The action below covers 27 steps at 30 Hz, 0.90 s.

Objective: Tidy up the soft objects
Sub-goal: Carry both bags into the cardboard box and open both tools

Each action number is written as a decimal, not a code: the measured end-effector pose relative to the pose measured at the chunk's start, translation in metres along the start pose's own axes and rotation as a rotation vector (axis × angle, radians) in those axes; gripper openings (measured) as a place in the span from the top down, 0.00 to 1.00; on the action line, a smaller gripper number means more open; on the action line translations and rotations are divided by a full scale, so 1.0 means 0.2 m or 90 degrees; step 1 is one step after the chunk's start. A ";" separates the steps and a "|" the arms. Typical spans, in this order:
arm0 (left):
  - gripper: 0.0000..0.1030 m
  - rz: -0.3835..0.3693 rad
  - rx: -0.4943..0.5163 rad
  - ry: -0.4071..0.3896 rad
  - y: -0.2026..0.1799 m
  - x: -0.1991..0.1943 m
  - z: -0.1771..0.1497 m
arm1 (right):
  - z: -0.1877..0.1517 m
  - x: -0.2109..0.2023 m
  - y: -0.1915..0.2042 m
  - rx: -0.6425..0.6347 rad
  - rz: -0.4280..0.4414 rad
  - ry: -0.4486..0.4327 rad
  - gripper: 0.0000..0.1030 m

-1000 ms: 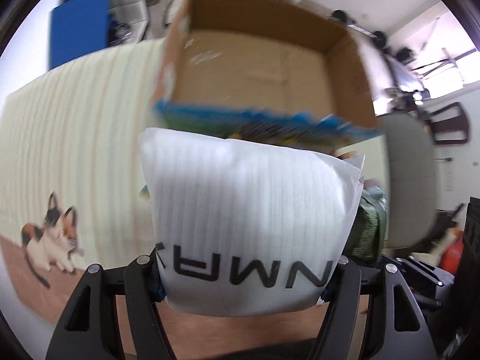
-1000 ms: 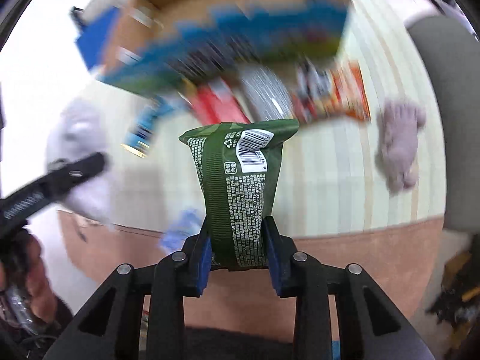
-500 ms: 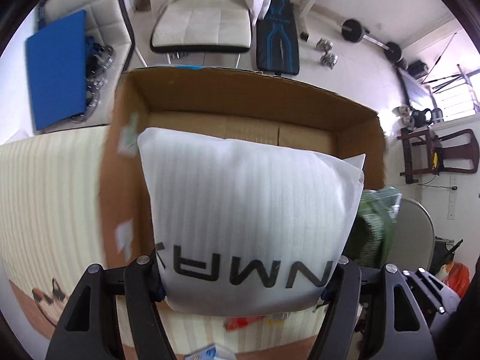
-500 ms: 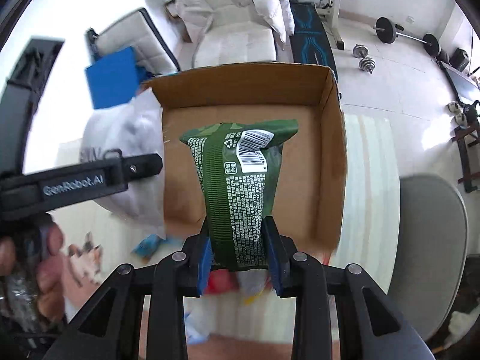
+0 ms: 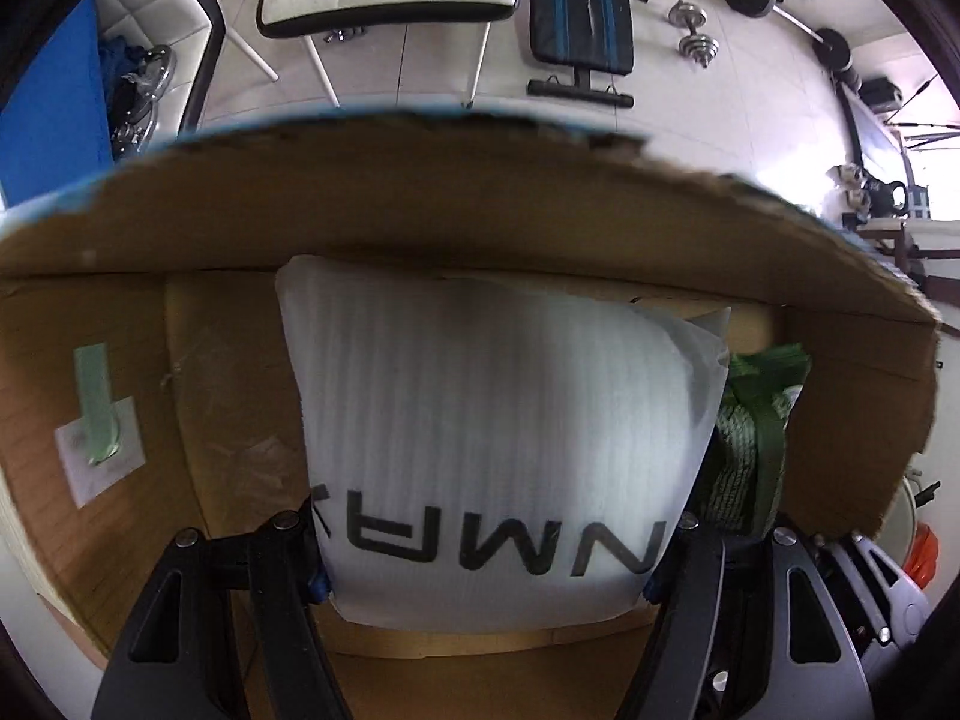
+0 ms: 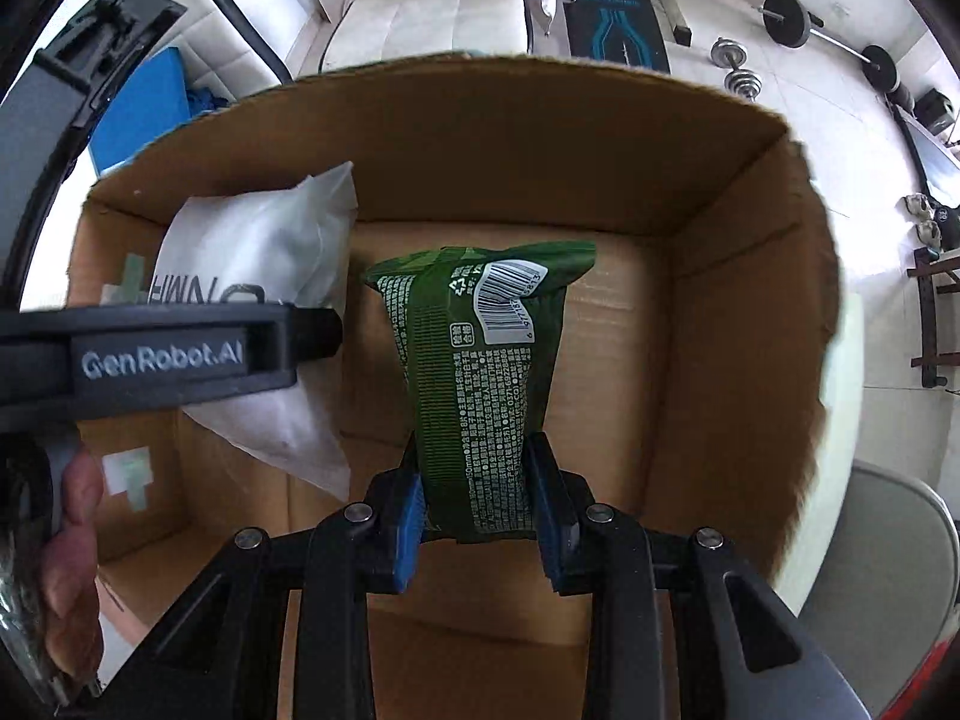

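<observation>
White ribbed foam pouch (image 5: 498, 420), black lettering

Both packets (image 6: 258, 276) inside box (image 6: 750, 360)

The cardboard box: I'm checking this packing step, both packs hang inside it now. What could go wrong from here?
1. The white foam pack in the left gripper hangs right beside the green packet in the right gripper; the grippers may bump.
2. Released here, either pack may topple against the cardboard box wall rather than lie flat.
</observation>
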<state>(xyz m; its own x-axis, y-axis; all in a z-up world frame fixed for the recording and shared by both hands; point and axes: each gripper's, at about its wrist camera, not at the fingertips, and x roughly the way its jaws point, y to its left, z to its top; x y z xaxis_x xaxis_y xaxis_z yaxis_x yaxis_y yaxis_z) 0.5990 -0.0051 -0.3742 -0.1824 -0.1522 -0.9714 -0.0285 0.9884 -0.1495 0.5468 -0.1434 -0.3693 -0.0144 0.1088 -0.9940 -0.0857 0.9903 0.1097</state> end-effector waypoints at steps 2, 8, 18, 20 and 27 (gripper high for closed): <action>0.31 0.009 0.009 0.012 -0.02 0.03 0.00 | -0.04 -0.01 0.04 -0.004 -0.008 -0.003 0.68; 0.23 0.015 0.012 0.039 -0.04 0.05 -0.05 | -0.07 -0.08 0.07 0.001 -0.022 -0.018 0.63; 0.02 0.044 0.037 -0.085 -0.06 -0.31 -0.29 | -0.25 -0.29 0.12 0.020 -0.016 -0.007 0.11; 0.01 0.045 0.044 -0.114 -0.05 -0.39 -0.36 | -0.31 -0.35 0.15 0.017 -0.015 -0.017 0.02; 0.01 0.061 0.048 -0.198 0.00 -0.63 -0.59 | -0.49 -0.56 0.17 0.017 -0.037 -0.092 0.00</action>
<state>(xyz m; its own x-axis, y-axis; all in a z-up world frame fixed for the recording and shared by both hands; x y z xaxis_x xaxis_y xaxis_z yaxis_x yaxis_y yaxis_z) 0.5070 0.0150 -0.2296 0.1282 -0.0620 -0.9898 0.0496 0.9972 -0.0561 0.4487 -0.1298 -0.2527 0.1329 0.0609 -0.9893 -0.0564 0.9970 0.0538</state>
